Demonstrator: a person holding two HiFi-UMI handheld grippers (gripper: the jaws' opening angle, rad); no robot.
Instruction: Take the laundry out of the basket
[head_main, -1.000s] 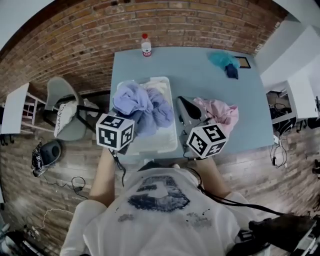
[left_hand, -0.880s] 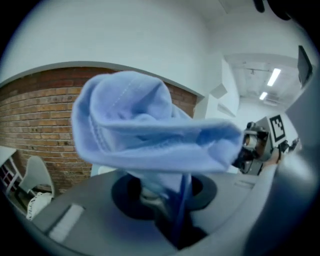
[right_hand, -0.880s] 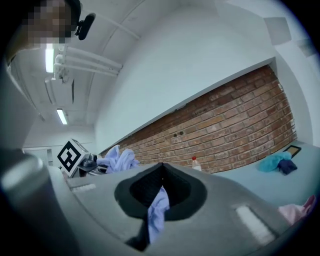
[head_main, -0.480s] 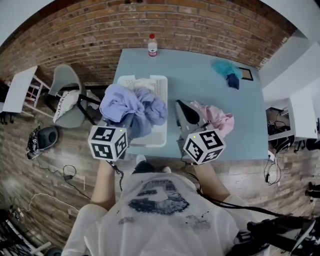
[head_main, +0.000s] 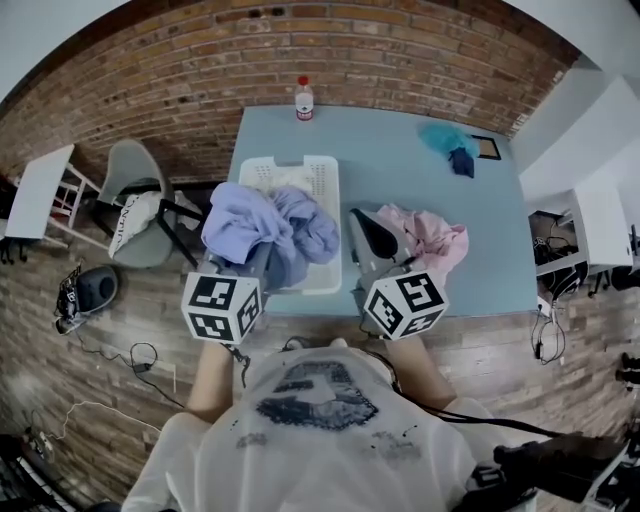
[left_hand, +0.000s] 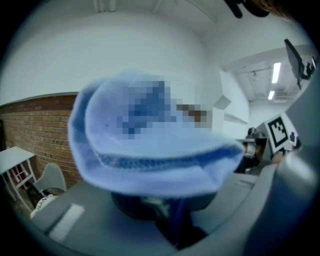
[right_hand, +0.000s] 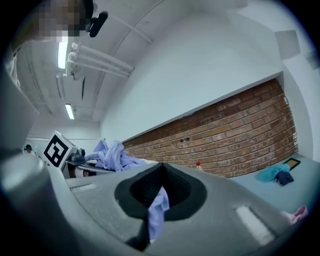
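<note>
dangling lavender garment (head_main: 262, 222) (bunched) over white basket (head_main: 322, 178).

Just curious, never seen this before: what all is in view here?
table: one, light blue, centre
basket: one, white, table's left side
lavender garment: one, held over the basket
pink garment: one, on table right of basket
teal cloth: one, table's far right corner
bottle: one, clear, red cap, table's far edge
chair: one, grey, left of table
left gripper: one, grey, shut on lavender garment
right gripper: one, grey, shut on its fold
</note>
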